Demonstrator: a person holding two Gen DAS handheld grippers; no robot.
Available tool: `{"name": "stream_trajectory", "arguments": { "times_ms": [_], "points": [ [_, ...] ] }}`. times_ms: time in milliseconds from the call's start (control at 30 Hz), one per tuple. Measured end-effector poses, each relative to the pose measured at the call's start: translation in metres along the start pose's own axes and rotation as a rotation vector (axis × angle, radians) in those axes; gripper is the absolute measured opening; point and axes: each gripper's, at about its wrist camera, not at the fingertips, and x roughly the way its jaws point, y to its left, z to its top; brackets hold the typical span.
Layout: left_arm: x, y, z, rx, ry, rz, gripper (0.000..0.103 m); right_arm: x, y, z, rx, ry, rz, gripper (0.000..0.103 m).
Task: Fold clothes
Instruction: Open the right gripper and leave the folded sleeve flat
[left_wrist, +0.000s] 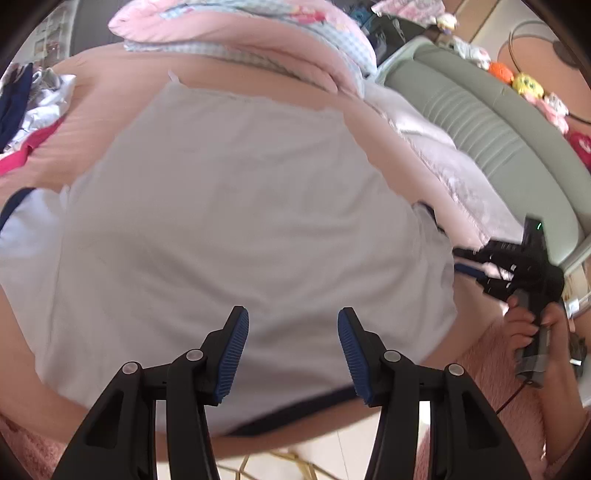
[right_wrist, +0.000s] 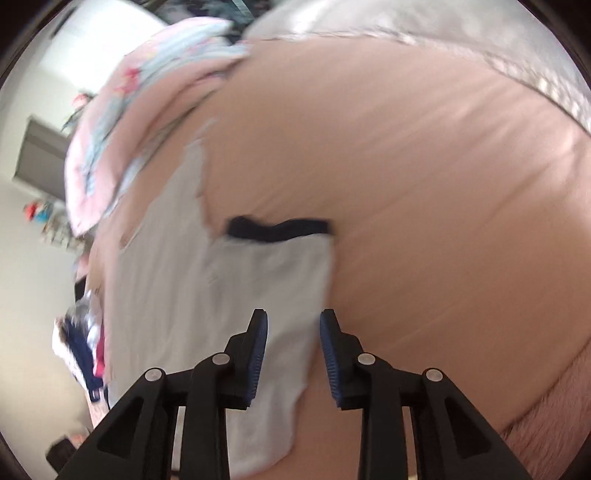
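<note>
Currently the white shirt (left_wrist: 229, 229) lies spread flat on the pink bedsheet (left_wrist: 103, 122). Left gripper (left_wrist: 293, 354) and right gripper (right_wrist: 293, 363) hover over it, jaws apart, empty. Likely step: grasping an edge for folding.

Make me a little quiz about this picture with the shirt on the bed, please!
1. True or false: the white shirt lies spread flat on the pink bed sheet.
2. What colour is the trim on the shirt's sleeve? A) red B) dark navy C) green
3. Fill in: both the left hand-held gripper and the right hand-held gripper are ____, holding nothing.

Key:
1. True.
2. B, dark navy.
3. Open; each hangs over the shirt with its fingers apart.
</note>
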Motion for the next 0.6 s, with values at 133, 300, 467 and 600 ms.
{"name": "stream_trajectory", "arguments": {
  "times_ms": [133, 300, 467, 600],
  "points": [
    [0.007, 0.013, 0.002, -0.017, 0.034, 0.046, 0.047, 0.013, 0.001, 0.001, -0.023, 0.009, 0.0, 0.04],
    [0.02, 0.028, -0.001, -0.033, 0.114, 0.1, 0.047, 0.015, 0.045, -0.028, -0.496, 0.088, -0.326, 0.039],
    [0.029, 0.03, 0.005, -0.043, 0.109, 0.097, 0.048, -0.003, 0.037, -0.022, -0.458, 0.017, -0.387, 0.039],
    [0.026, 0.028, 0.008, -0.029, 0.087, 0.08, 0.048, 0.008, 0.021, 0.001, -0.211, 0.026, -0.159, 0.04]
  ]
}}
